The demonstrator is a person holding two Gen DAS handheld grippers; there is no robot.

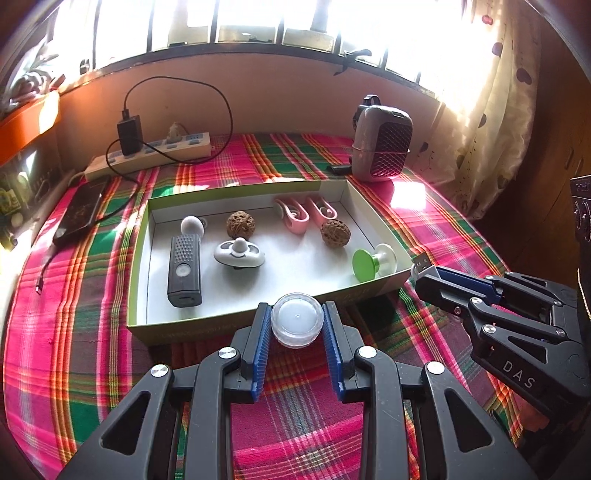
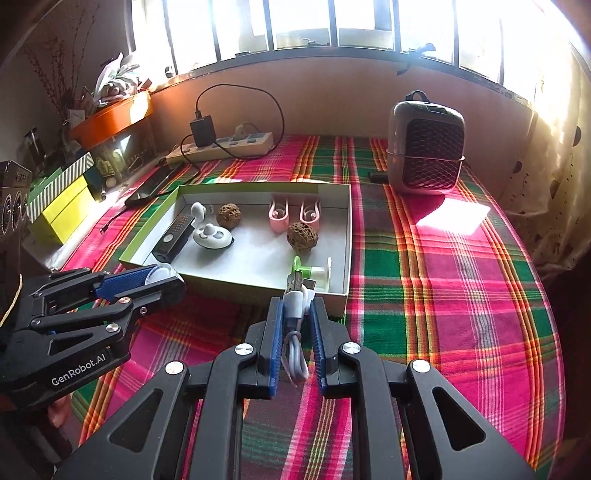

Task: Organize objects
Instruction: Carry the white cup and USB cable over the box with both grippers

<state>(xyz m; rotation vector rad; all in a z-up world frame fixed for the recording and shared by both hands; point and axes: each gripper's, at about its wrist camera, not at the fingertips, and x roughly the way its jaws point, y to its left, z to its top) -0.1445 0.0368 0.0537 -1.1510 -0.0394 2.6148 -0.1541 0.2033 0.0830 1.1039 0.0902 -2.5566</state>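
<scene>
Pinching a light, slick round jar (image 1: 297,320) by its sides in left jaws; right jaws clamping limp USB cable (image 2: 295,306) near its plug.

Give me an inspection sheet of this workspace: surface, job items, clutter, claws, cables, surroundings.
Surface: plaid cloth covers the table.
Job's things: open box holds a black device, two walnuts, two pink clips, a white gadget and a green suction cup.
Clutter: phone; small heater; stacked boxes.
Claws: left claw shut on a clear round jar; right claw shut on a coiled USB cable.
Cables: power strip with black charger; its lead runs to the phone.
Surroundings: barred window; curtain.
</scene>
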